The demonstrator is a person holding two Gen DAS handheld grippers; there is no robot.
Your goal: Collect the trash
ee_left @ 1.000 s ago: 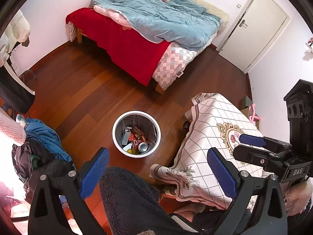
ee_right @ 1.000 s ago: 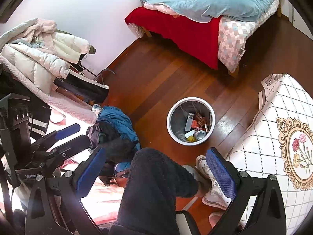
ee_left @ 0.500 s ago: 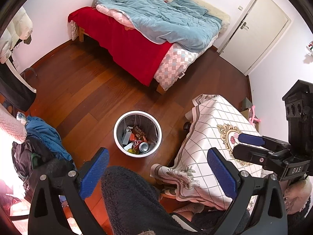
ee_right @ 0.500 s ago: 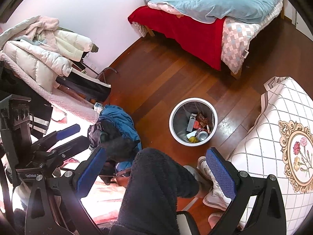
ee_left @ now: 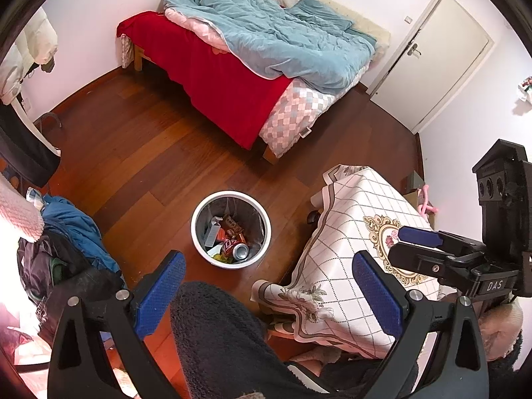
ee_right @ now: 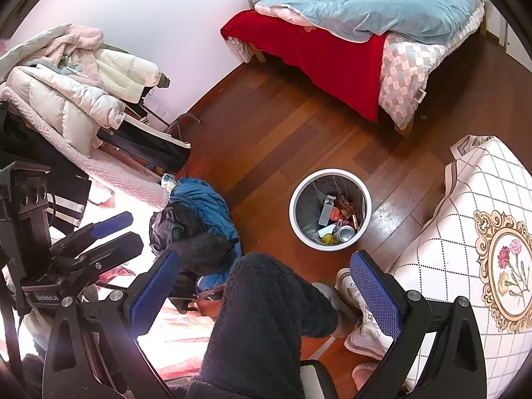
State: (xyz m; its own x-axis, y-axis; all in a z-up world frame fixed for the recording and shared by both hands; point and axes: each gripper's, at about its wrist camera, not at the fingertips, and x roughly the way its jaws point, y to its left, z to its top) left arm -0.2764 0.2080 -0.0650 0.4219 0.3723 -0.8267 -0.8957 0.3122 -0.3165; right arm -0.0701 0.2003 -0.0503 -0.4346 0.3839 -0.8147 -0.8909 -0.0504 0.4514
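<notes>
While both claws hung high above the room, the left claw (ee_left: pixel 268 287) stood wide with nothing between its blue pads, and the right claw (ee_right: pixel 266 287) was equally wide and unloaded. The trash bin (ee_left: pixel 199 212), white-rimmed and lined with a grey bag, stood on the wooden floor (ee_left: pixel 133 153) between the bed (ee_left: pixel 232 76) and the cloth-covered desk (ee_left: pixel 352 232), near the desk's corner. Inside it lay a drink can (ee_left: pixel 240 251), a grey carton (ee_left: pixel 212 231) and some snack wrappers (ee_left: pixel 232 224); the right view showed the same bin (ee_right: pixel 294 212) just ahead of the person's dark-trousered knee (ee_right: pixel 266 299).

No loose litter showed on the floor or on the desk's cloth, so collecting seemed nearly finished, or the next piece lay out of sight. To do this step well, the sensible course was probably to sweep both cameras slowly past the clothes heap (ee_right: pixel 199 219) and under the desk's edge, checking for missed scraps, keeping the claws wide until one was found, then approaching it from above with the pads straddling it.
</notes>
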